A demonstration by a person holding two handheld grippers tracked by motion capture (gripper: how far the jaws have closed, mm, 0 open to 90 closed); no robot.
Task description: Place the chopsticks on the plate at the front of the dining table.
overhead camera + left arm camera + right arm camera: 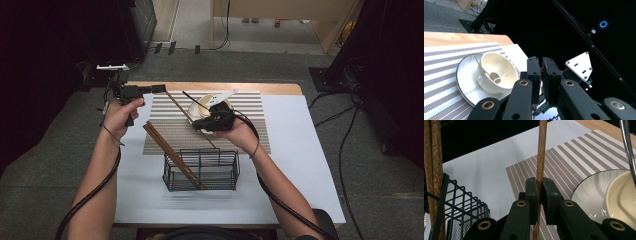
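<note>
**Both grippers clamped on one chopstick**

While both hands hover over the striped placemat, a single wooden chopstick runs slantwise between them, and each gripper has hold of it. The left gripper, raised at the far left corner of the mat, has its jaws pinched together on the stick's upper end. The right gripper sits nearer the middle of the mat, just in front of the bowl, and the right gripper view shows its two black jaws drawn tight against the chopstick from either side, the wood running straight up between them.

From there the stick slopes down toward the black wire basket, which stands on the white table cover at the mat's near edge. Two more chopsticks lean in that basket, their lower ends inside it and their tops poking out to the left over the mat.

Behind the right hand a cream bowl rests on a white plate with a dark rim. A thin metal utensil lies inside the bowl, its handle leaning on the rim.
</note>
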